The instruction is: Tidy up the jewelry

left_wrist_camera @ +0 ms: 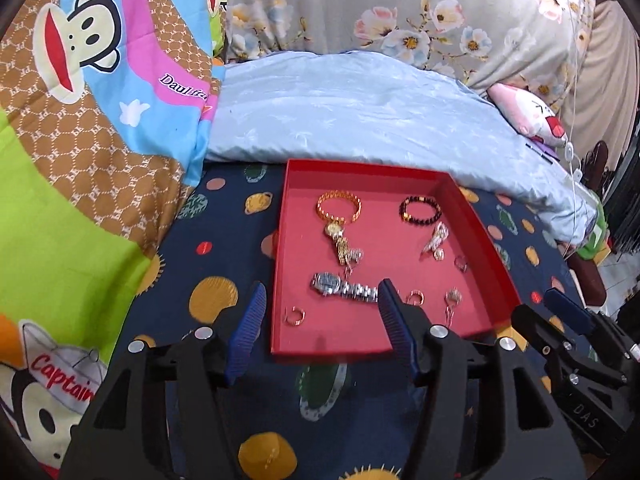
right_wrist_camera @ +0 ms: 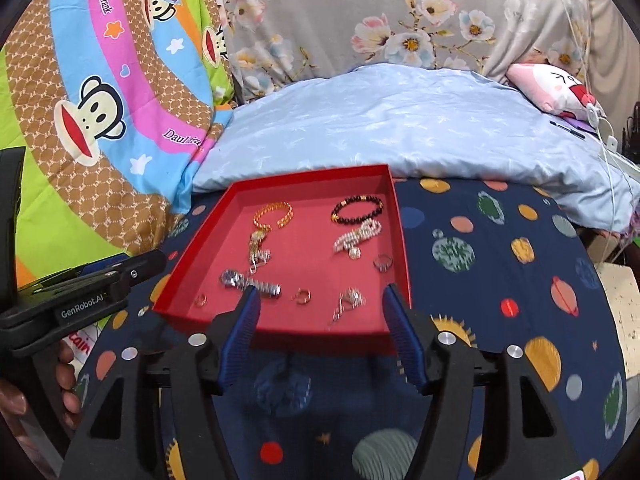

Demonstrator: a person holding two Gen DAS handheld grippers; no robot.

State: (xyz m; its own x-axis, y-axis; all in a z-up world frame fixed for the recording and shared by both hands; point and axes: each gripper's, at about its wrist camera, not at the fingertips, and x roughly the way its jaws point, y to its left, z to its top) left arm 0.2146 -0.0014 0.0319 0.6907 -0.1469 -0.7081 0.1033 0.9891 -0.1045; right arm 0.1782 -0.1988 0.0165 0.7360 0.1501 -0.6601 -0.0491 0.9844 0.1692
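A red tray (left_wrist_camera: 482, 220) sits on a dark sheet (left_wrist_camera: 224, 248) with planets, mid frame. Inside lie a gold bracelet (left_wrist_camera: 339, 205), a bead bracelet (left_wrist_camera: 421, 209), a silver watch (left_wrist_camera: 342, 285), a gold watch (left_wrist_camera: 340, 240) and small rings (left_wrist_camera: 295, 315). The rings are blurry and hard to make out.

The left gripper (left_wrist_camera: 322, 330) is spread wide with nothing in it. One blue finger (left_wrist_camera: 394, 320) hides the watch band's end. The right gripper (right_wrist_camera: 320, 326) is also spread and empty, low over the tray's near edge.

A blue pillow (left_wrist_camera: 360, 112) lies behind the tray. A monkey blanket (left_wrist_camera: 80, 120) fills the left side. A pink toy (left_wrist_camera: 528, 114) is cut off, upper right.
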